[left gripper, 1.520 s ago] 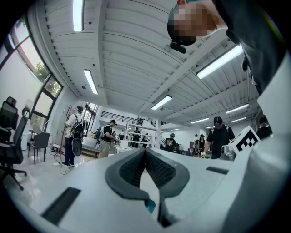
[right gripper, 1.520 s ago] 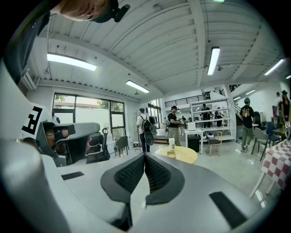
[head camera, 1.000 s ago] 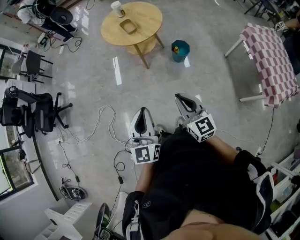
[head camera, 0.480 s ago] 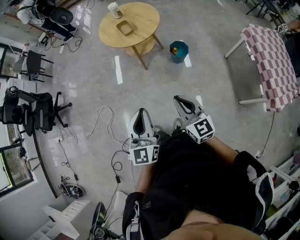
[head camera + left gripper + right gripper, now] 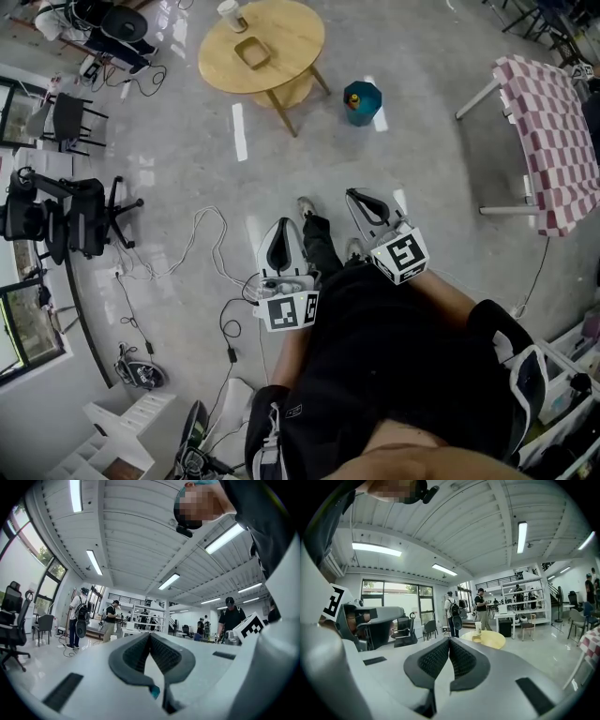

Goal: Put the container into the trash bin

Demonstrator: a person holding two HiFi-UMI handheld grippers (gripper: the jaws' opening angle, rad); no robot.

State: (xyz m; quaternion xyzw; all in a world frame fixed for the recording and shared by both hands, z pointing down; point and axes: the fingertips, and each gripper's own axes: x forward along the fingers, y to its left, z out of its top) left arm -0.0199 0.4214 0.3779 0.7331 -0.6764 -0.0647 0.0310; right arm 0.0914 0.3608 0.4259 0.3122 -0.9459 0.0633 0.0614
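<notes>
A shallow brown square container [image 5: 251, 53] lies on the round wooden table [image 5: 291, 33] far ahead, beside a white cup [image 5: 230, 13]. The teal trash bin [image 5: 362, 101] stands on the floor to the right of the table. My left gripper [image 5: 283, 223] and right gripper [image 5: 352, 195] are held level in front of the person's body, far short of the table. Both are shut with nothing between the pads. In the right gripper view the shut jaws of my right gripper [image 5: 449, 640] point toward the table [image 5: 492, 641], cup [image 5: 478, 627] and container [image 5: 476, 638]. The left gripper [image 5: 150, 634] faces the open hall.
A pink checked table [image 5: 553, 131] stands at the right. Black office chairs [image 5: 66, 220] and loose cables [image 5: 202, 248] are on the floor at the left. The person's leg and shoe [image 5: 307, 208] reach forward between the grippers. Several people stand far off [image 5: 111, 620].
The person's leg and shoe have swung forward between the grippers. Both grippers were carried a little forward and stay shut. The table and bin keep their places.
</notes>
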